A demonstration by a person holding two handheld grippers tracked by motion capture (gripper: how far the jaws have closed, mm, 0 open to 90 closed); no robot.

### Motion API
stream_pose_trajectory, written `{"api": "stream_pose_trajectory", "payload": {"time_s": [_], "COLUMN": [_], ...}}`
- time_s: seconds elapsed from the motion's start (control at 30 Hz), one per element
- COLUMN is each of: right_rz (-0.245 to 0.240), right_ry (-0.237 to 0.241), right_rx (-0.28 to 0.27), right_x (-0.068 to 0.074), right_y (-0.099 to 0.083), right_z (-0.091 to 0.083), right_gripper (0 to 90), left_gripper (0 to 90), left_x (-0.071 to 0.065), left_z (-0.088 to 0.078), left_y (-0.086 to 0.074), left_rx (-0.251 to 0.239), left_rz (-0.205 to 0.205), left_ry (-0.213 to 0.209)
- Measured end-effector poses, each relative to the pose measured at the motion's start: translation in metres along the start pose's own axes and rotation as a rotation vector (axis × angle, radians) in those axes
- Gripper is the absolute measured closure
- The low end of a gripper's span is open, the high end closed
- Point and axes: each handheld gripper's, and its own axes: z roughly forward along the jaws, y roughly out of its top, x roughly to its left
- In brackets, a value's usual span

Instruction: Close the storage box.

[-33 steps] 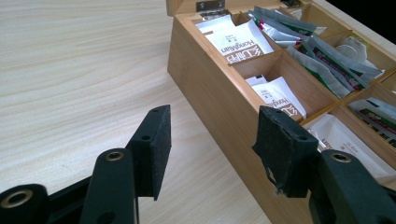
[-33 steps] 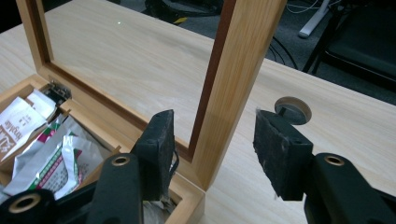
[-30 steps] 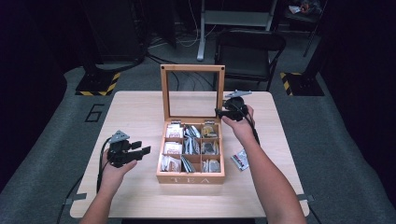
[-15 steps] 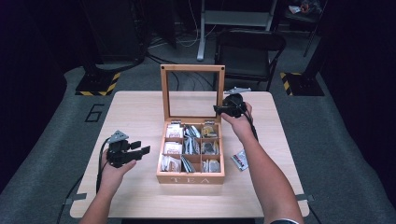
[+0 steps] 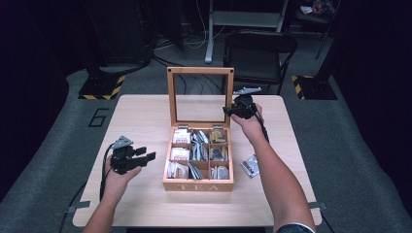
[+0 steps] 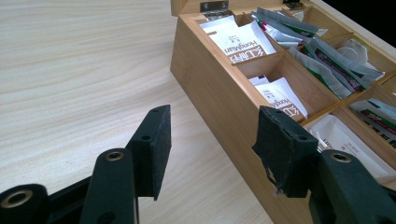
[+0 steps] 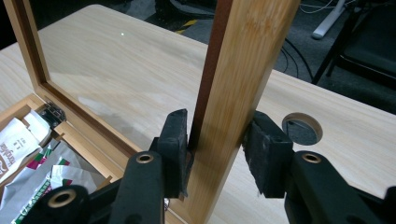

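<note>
Your right gripper (image 7: 212,156) has just been closing, and its pads now press both sides of the lid frame (image 7: 243,79). Your left gripper (image 6: 212,149) is half open and holds nothing, just beside the tea box (image 5: 198,183). The box sits in the middle of a pale wood table (image 5: 145,111). Its lid stands straight up. Tea bags (image 6: 243,42) fill the little spaces inside. One packet (image 5: 250,165) lies on the table near the box. The room behind is dark, with a black chair (image 5: 260,48).

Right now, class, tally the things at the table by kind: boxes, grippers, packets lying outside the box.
Tea box: 1
Grippers: 2 (left gripper, open; right gripper, jaws just closing on the lid frame)
Loose packet: 1
Total: 4
</note>
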Motion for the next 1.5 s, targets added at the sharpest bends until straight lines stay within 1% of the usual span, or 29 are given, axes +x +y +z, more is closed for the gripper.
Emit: {"api": "stream_pose_trajectory", "payload": {"time_s": [0.13, 0.23, 0.27, 0.33, 0.37, 0.43, 0.47, 0.5, 0.57, 0.6, 0.63, 0.67, 0.73, 0.77, 0.8, 0.87, 0.9, 0.93, 1.03, 1.07, 1.13, 1.17, 1.2, 1.27, 1.3, 1.37, 1.4, 1.47, 1.5], "right_rz": [0.031, 0.03, 0.033, 0.041, 0.043, 0.046, 0.038, 0.037, 0.028, 0.02, 0.026, 0.017, 0.004, 0.004, -0.01, -0.007, -0.018, -0.018, -0.028, -0.024, -0.031, -0.027, -0.035, -0.033, -0.043, -0.04, -0.037, -0.051, -0.047], "right_ry": [0.031, 0.032, 0.033, 0.037, 0.04, 0.047, 0.048, 0.048, 0.045, 0.042, 0.041, 0.042, 0.042, 0.041, 0.04, 0.038, 0.037, 0.037, 0.037, 0.037, 0.037, 0.037, 0.038, 0.038, 0.037, 0.038, 0.038, 0.038, 0.038], "right_rx": [-0.003, -0.005, -0.005, -0.01, -0.018, -0.026, -0.029, -0.033, -0.037, -0.039, -0.039, -0.042, -0.05, -0.052, -0.058, -0.064, -0.07, -0.07, -0.073, -0.074, -0.076, -0.075, -0.081, -0.081, -0.086, -0.086, -0.085, -0.089, -0.088], "right_x": [-0.003, -0.003, -0.003, -0.002, -0.002, -0.001, -0.001, -0.001, 0.001, 0.002, 0.003, 0.004, 0.005, 0.006, 0.006, 0.008, 0.008, 0.009, 0.01, 0.011, 0.011, 0.012, 0.011, 0.012, 0.012, 0.013, 0.013, 0.014, 0.014], "right_y": [-0.001, -0.001, -0.001, -0.002, -0.003, -0.004, -0.004, -0.005, -0.006, -0.006, -0.007, -0.008, -0.009, -0.01, -0.011, -0.012, -0.013, -0.013, -0.014, -0.015, -0.015, -0.016, -0.016, -0.017, -0.017, -0.018, -0.018, -0.019, -0.019], "right_z": [-0.002, -0.004, -0.005, -0.006, -0.007, -0.009, -0.01, -0.011, -0.013, -0.014, -0.015, -0.016, -0.018, -0.019, -0.02, -0.021, -0.022, -0.022, -0.023, -0.024, -0.024, -0.025, -0.025, -0.026, -0.026, -0.027, -0.027, -0.028, -0.028], "right_gripper": [63.0, 63.5, 63.8, 64.3, 64.6, 65.1, 65.3, 65.4, 65.6, 65.6, 65.7, 65.8, 65.8, 65.8, 65.9, 65.9, 65.9, 65.9, 65.9, 65.9, 65.9, 65.9, 65.9, 65.8, 65.8, 65.8, 65.8, 65.7, 65.7], "left_gripper": [45.7, 45.7, 45.7, 45.7, 45.7, 45.7, 45.7, 45.7, 45.8, 45.9, 46.0, 46.0, 46.1, 46.2, 46.5, 46.7, 46.8, 46.9, 47.2, 47.8, 48.0, 47.9, 47.9, 47.9, 47.9, 47.6, 47.4, 47.3, 47.3], "left_x": [0.0, -0.001, -0.001, -0.001, 0.0, 0.001, 0.002, 0.002, 0.002, 0.002, 0.002, 0.003, 0.004, 0.004, 0.006, 0.007, 0.007, 0.006, 0.004, 0.004, 0.002, 0.001, 0.002, 0.001, 0.001, 0.002, 0.002, 0.001, 0.0], "left_z": [0.0, 0.001, 0.001, 0.002, 0.002, 0.003, 0.003, 0.004, 0.005, 0.007, 0.008, 0.009, 0.011, 0.012, 0.013, 0.016, 0.017, 0.019, 0.026, 0.028, 0.033, 0.035, 0.036, 0.038, 0.039, 0.041, 0.043, 0.046, 0.047], "left_y": [0.0, 0.001, 0.001, 0.002, 0.003, 0.007, 0.01, 0.013, 0.02, 0.024, 0.027, 0.034, 0.045, 0.051, 0.057, 0.071, 0.078, 0.084, 0.1, 0.105, 0.113, 0.117, 0.12, 0.127, 0.13, 0.134, 0.136, 0.14, 0.142], "left_rx": [0.014, 0.01, 0.01, 0.009, 0.015, 0.007, 0.002, 0.003, 0.002, 0.008, 0.018, 0.022, 0.016, 0.012, 0.01, 0.0, -0.002, -0.008, 0.002, 0.003, 0.01, 0.011, 0.006, 0.015, 0.014, 0.004, 0.006, 0.002, 0.002], "left_rz": [0.007, 0.007, -0.002, 0.006, 0.005, -0.007, -0.009, -0.017, -0.013, 0.0, 0.007, 0.033, 0.022, 0.008, 0.012, 0.004, 0.003, 0.008, 0.021, 0.033, 0.039, 0.049, 0.07, 0.084, 0.09, 0.085, 0.089, 0.094, 0.103], "left_ry": [-0.003, -0.009, -0.012, -0.008, -0.013, -0.015, -0.017, -0.02, -0.022, -0.018, -0.013, -0.009, -0.024, -0.031, -0.032, -0.05, -0.055, -0.056, -0.065, -0.061, -0.06, -0.054, -0.047, -0.044, -0.036, -0.029, -0.024, -0.019, -0.018]}}
